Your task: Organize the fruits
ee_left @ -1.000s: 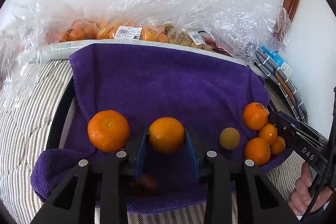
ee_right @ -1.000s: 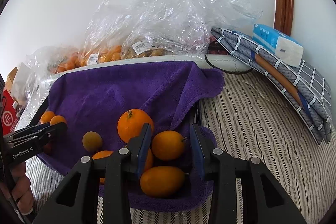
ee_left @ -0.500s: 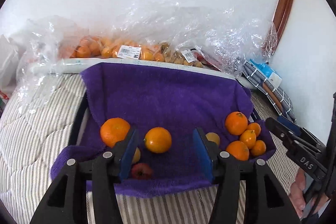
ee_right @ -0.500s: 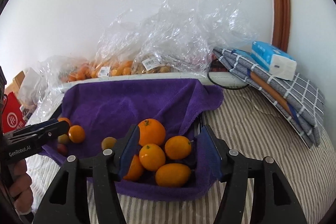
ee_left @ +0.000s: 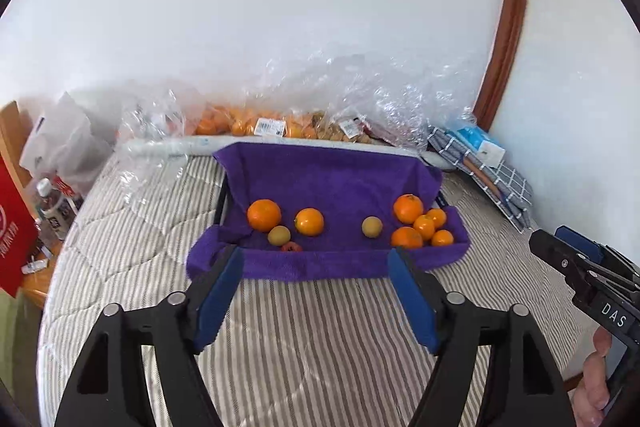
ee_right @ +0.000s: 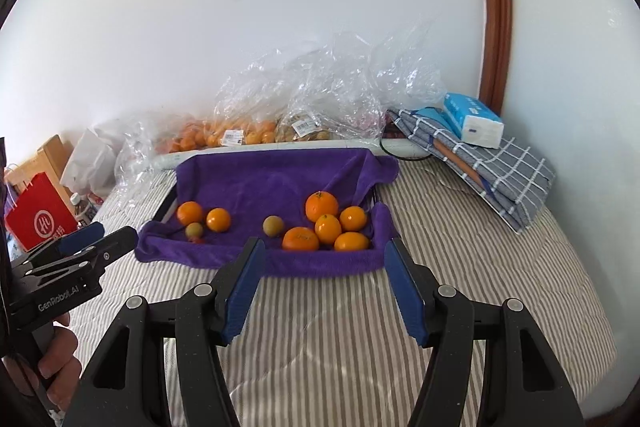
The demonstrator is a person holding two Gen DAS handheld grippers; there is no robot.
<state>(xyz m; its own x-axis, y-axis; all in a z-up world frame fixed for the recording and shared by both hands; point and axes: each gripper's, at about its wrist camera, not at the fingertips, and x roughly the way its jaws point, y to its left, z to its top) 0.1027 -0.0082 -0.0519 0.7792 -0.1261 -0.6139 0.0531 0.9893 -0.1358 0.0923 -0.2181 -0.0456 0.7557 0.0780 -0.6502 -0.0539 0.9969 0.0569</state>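
Observation:
A tray lined with a purple towel (ee_left: 332, 183) (ee_right: 256, 179) lies on the striped bed. On its left lie a large orange (ee_left: 264, 215), a smaller orange (ee_left: 309, 221), a yellow-green fruit (ee_left: 279, 235) and a small red fruit (ee_left: 291, 247). A lone yellow-green fruit (ee_left: 372, 227) (ee_right: 273, 226) lies mid-tray. Several oranges (ee_left: 420, 225) (ee_right: 328, 227) cluster at the right. My left gripper (ee_left: 316, 293) is open and empty, in front of the tray. My right gripper (ee_right: 322, 287) is open and empty too, in front of the tray's right end.
Clear plastic bags of fruit (ee_left: 280, 123) (ee_right: 248, 135) line the wall behind the tray. A folded checked cloth (ee_right: 492, 163) with a blue tissue pack (ee_right: 472, 121) lies at the right. A red bag (ee_right: 38, 223) and bottles stand beside the bed's left edge.
Both grippers opened, let go of their oranges in the tray and pulled back and up. The whole tray and bed are now in view.

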